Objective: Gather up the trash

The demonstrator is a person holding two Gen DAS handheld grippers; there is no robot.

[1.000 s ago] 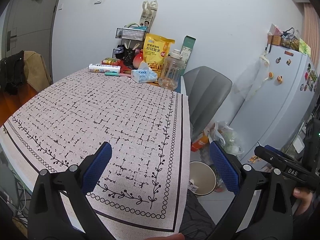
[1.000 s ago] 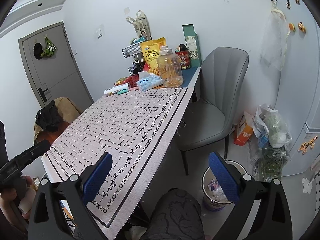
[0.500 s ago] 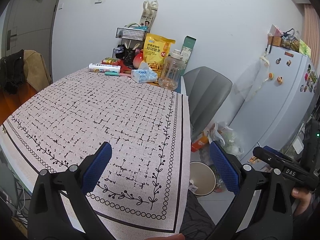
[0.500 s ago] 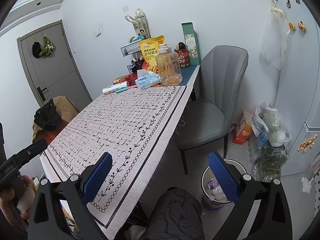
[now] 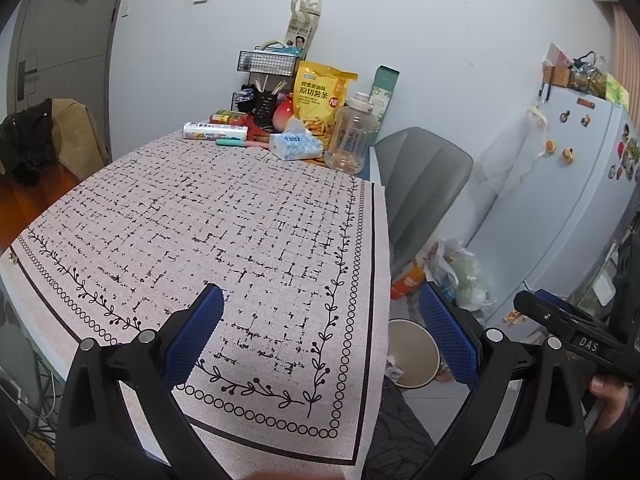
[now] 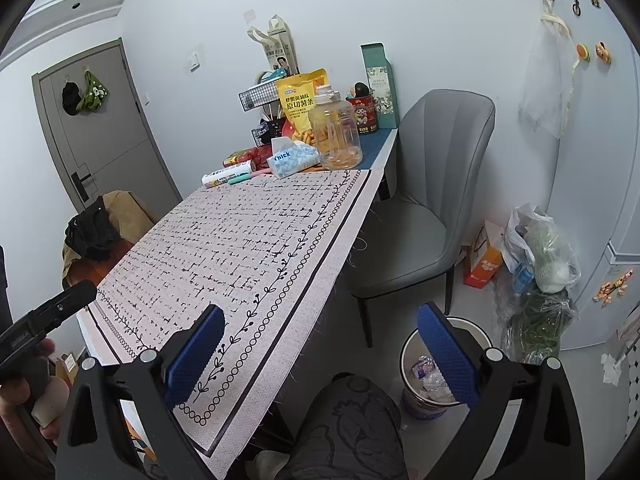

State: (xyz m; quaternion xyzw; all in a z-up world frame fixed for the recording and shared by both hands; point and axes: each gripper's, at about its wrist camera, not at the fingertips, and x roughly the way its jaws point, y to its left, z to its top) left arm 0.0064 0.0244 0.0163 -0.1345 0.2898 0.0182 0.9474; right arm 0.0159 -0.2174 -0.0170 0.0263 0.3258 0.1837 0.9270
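A round waste bin [image 6: 426, 372] with crumpled wrappers inside stands on the floor right of the table; it also shows in the left wrist view [image 5: 412, 354]. My left gripper [image 5: 320, 334] is open and empty above the near edge of the patterned tablecloth [image 5: 208, 216]. My right gripper [image 6: 318, 350] is open and empty, held over the table's right edge and the bin. Items at the table's far end include a tissue pack [image 5: 295, 146], a yellow snack bag [image 5: 322, 98] and a clear jug [image 5: 352, 140].
A grey chair [image 6: 432, 196] stands beside the table's far right side. Plastic bags [image 6: 540, 256] and an orange carton [image 6: 482, 264] lie on the floor by the white fridge [image 5: 568, 200]. A second chair with dark clothing [image 5: 28, 144] stands at the left.
The right wrist view has shifted slightly, with the table and bin sliding a little. The left gripper has barely moved. Both grippers stay open.
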